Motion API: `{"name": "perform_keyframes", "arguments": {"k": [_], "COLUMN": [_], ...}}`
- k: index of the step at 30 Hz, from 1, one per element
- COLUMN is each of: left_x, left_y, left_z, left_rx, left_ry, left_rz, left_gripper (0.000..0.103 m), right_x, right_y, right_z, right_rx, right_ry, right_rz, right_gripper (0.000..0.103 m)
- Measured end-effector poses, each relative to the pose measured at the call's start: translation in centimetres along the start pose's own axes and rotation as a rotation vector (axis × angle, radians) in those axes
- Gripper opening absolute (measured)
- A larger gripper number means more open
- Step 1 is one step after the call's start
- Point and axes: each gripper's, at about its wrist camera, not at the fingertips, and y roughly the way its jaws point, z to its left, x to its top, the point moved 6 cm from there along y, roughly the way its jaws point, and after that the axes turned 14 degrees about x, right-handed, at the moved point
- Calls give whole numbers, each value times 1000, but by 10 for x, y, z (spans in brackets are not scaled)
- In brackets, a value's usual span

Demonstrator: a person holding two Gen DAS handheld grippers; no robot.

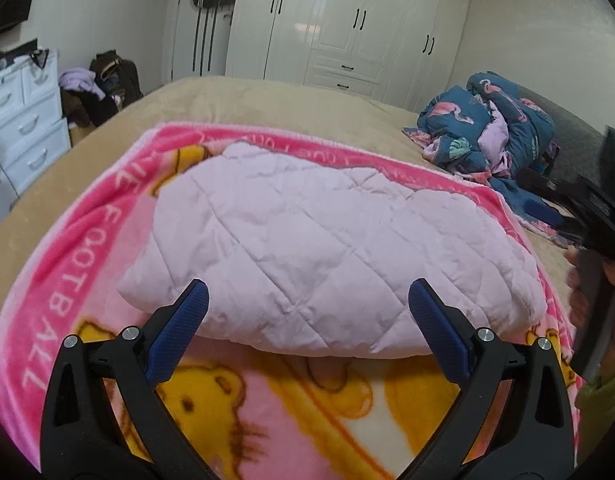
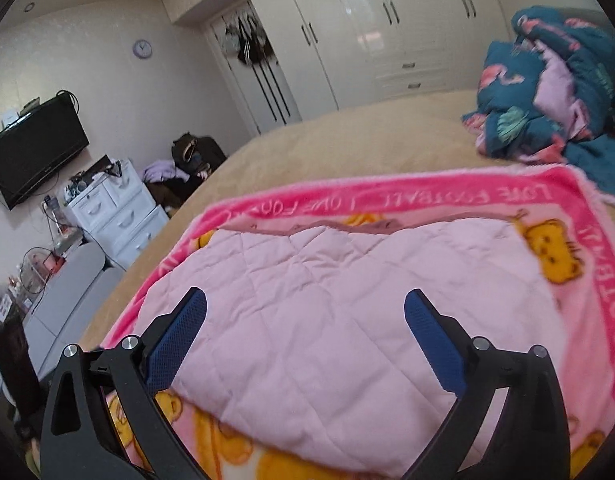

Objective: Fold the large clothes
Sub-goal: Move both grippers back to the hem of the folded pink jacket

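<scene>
A pale pink quilted garment [image 1: 307, 248] lies folded into a thick rectangular bundle on a pink cartoon blanket [image 1: 67, 280] on the bed. It also shows in the right wrist view [image 2: 347, 320], on the same blanket [image 2: 579, 320]. My left gripper [image 1: 307, 300] is open and empty, hovering at the bundle's near edge. My right gripper [image 2: 305, 308] is open and empty, just above the bundle's near part. The right tool and the hand holding it show at the right edge of the left wrist view [image 1: 595, 240].
The bed has a tan cover [image 1: 267, 96]. A crumpled blue flamingo duvet [image 1: 495, 128] lies at the far right. White wardrobes [image 1: 347, 20] stand behind. A white drawer unit [image 1: 23, 120], a clothes pile [image 1: 99, 88] and a wall TV [image 2: 35, 152] are on the left.
</scene>
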Motion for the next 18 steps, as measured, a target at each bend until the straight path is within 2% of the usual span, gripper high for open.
{"name": "perform_keyframes", "arguments": {"k": [4,9,18], "left_x": [2,-2,-23], "left_y": [-10,-9,25], "left_z": [3,8,18], "left_rx": [15,21,43], "left_ry": [7,4,-27], "left_rz": [-31,-21,81], "left_gripper": [94,94,94], "right_x": [-16,-52,-122], "right_y": [-35,-68,-90], "right_z": [-2,-16,-59], "right_rx": [-7,-66,-155], "right_ry": [8,31,202], "right_rz": [-29,-38,-33], "right_gripper": [99,99,99]}}
